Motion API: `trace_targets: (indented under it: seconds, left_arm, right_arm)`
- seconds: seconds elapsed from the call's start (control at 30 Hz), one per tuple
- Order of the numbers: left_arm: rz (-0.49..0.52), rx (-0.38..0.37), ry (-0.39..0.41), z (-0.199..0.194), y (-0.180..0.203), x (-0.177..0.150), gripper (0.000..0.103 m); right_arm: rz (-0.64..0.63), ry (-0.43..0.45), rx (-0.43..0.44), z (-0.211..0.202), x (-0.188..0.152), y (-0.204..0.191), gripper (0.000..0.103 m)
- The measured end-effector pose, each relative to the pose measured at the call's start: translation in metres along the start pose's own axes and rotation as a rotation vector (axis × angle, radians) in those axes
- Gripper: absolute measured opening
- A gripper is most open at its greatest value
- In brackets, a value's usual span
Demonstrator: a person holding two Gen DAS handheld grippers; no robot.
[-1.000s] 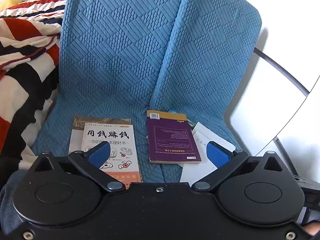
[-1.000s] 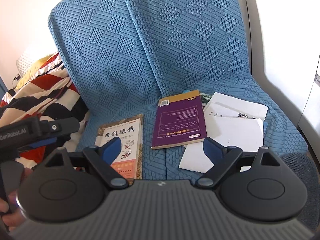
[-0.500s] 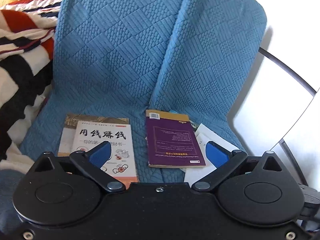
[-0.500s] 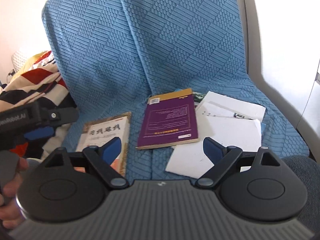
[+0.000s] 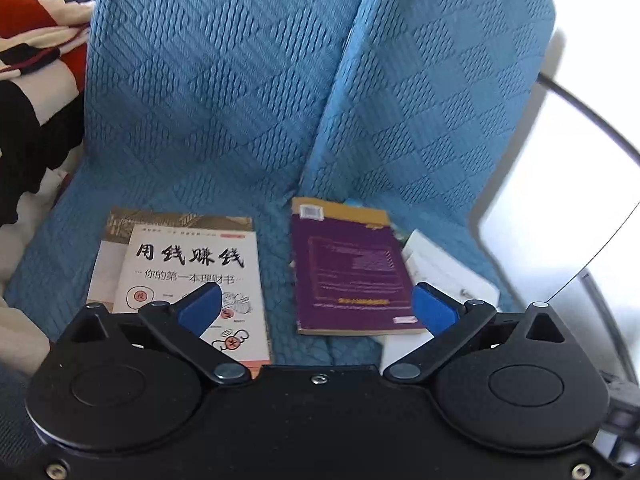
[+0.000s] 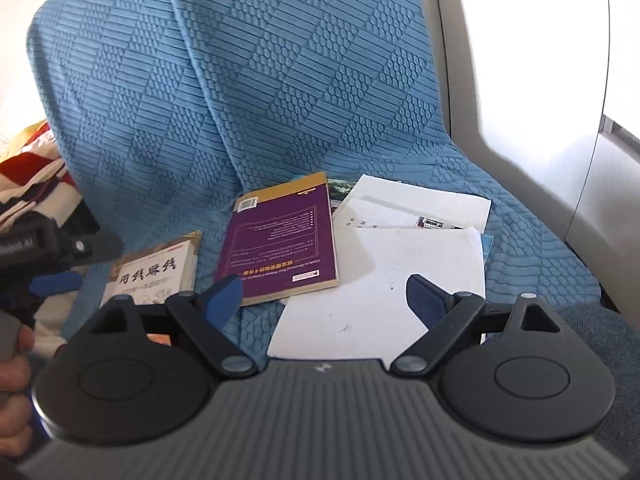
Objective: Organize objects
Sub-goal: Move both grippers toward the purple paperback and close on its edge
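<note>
Quilted blue cover (image 6: 304,80), diamond-stitched, draped over the seat. Lay flat at lower centre: glossy purple paperback (image 6: 282,240); touching its right edge, loose white sheets (image 6: 384,280); apart at lower left, white book with black brush lettering (image 5: 192,276). Spread wide over them, pinching nothing: left gripper (image 5: 316,308), right gripper (image 6: 324,296), blue-padded fingers (image 6: 222,300).

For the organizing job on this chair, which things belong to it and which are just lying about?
Belongs to the job:
- purple paperback book with yellow band
- white-covered book with black Chinese title
- loose white paper sheets

Just lying about:
- blue textured chair cover
- red, black and white striped blanket
</note>
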State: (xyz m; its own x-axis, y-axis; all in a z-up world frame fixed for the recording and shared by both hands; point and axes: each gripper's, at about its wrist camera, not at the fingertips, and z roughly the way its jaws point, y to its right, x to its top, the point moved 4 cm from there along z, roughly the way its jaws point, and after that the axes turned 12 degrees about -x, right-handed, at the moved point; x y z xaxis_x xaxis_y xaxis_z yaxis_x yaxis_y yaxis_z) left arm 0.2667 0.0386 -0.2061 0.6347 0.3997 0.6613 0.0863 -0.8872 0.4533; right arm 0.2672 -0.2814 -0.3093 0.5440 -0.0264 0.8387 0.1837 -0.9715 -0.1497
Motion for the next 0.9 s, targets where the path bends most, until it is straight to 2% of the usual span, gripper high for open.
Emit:
trace_targets:
  seconds: [0.27, 0.4, 0.53, 0.6, 0.63, 0.7, 0.77, 0.83, 0.9]
  left_arm:
    - [0.060, 0.006, -0.007, 0.034, -0.008, 0.002, 0.102]
    - [0.033, -0.056, -0.022, 0.051, -0.013, 0.008, 0.101]
    - [-0.061, -0.137, -0.068, 0.074, -0.022, 0.014, 0.095]
    - [-0.094, -0.157, -0.108, 0.087, -0.026, 0.014, 0.093]
    - [-0.112, -0.170, -0.126, 0.093, -0.029, 0.014, 0.085]
    - [-0.148, -0.207, -0.165, 0.103, -0.033, 0.012, 0.079]
    - [-0.174, -0.227, -0.194, 0.111, -0.035, 0.009, 0.076]
    - [-0.205, -0.239, -0.227, 0.120, -0.038, 0.005, 0.071]
    - [-0.239, -0.241, -0.256, 0.127, -0.041, 0.001, 0.066]
  right_arm:
    - [0.064, -0.028, 0.042, 0.032, 0.004, -0.001, 0.090]
    - [0.119, -0.056, 0.077, 0.047, 0.004, 0.002, 0.089]
    - [0.189, -0.119, 0.115, 0.065, 0.003, 0.008, 0.088]
    - [0.209, -0.144, 0.129, 0.074, 0.003, 0.009, 0.080]
    - [0.218, -0.157, 0.138, 0.079, 0.003, 0.009, 0.079]
    - [0.242, -0.185, 0.146, 0.089, 0.003, 0.011, 0.069]
    - [0.266, -0.210, 0.157, 0.099, 0.003, 0.013, 0.065]
    - [0.282, -0.230, 0.162, 0.107, 0.004, 0.014, 0.054]
    - [0.297, -0.243, 0.165, 0.113, 0.004, 0.016, 0.035]
